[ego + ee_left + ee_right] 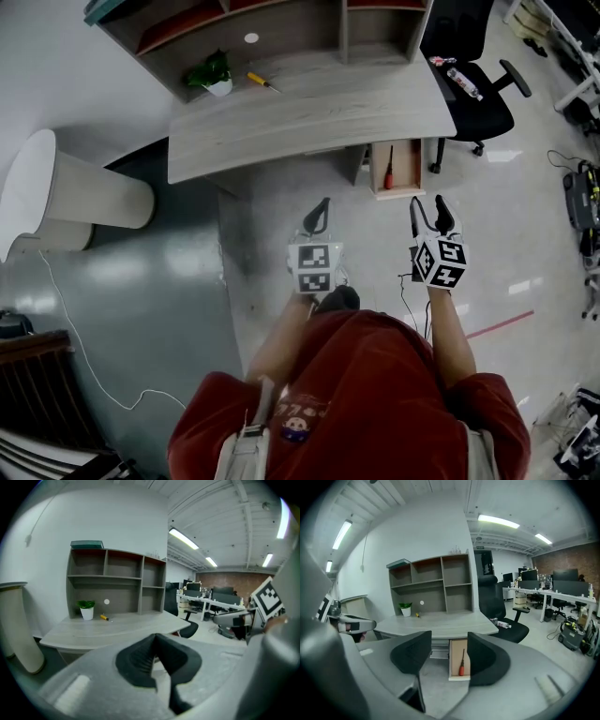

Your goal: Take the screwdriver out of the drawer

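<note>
A red-handled screwdriver (388, 175) lies in the open wooden drawer (410, 165) under the right end of the grey desk (309, 117). In the right gripper view the screwdriver (461, 664) shows in the drawer (453, 663), framed between the jaws. My right gripper (431, 214) (449, 656) is open and empty, held over the floor just short of the drawer. My left gripper (321, 212) (154, 639) hovers to its left in front of the desk, its pads together with nothing between them.
A yellow-handled screwdriver (261, 81) and a small potted plant (212, 75) sit on the desk below the shelf unit. A black office chair (478, 94) with a bottle (464, 82) on its seat stands right of the drawer. A white rounded counter (84, 192) is at the left.
</note>
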Tool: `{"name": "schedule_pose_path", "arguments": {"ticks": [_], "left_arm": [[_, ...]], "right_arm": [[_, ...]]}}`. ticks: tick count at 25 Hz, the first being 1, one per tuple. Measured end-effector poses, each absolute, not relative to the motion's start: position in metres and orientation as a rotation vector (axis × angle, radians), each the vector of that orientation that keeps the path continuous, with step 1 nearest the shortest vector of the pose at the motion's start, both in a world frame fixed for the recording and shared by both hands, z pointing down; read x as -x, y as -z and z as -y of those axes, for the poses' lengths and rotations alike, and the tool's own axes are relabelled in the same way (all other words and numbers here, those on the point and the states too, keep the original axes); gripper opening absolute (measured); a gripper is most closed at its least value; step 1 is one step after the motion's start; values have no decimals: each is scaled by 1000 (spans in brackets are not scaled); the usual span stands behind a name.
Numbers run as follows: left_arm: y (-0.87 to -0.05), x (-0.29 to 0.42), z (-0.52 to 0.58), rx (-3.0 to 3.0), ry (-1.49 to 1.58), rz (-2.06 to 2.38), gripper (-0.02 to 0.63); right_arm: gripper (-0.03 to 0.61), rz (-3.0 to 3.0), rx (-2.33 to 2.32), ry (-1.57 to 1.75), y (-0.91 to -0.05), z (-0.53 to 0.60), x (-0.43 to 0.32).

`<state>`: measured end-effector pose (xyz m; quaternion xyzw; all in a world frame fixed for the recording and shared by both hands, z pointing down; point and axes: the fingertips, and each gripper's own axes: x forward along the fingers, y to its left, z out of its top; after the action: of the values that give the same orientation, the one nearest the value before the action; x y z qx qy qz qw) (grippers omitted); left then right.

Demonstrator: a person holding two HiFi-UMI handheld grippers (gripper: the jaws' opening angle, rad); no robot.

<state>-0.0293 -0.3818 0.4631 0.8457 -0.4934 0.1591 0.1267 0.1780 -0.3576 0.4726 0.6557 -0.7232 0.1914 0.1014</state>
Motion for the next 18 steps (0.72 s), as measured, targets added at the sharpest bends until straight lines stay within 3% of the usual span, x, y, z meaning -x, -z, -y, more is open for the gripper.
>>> {"name": "schedule_pose_path", "arguments": {"ticks": [18], "left_arm": [[-491, 27, 455, -2506, -440, 1369, 1]], "right_arm": [[222, 2052, -1970, -636, -507, 417, -175]]}}
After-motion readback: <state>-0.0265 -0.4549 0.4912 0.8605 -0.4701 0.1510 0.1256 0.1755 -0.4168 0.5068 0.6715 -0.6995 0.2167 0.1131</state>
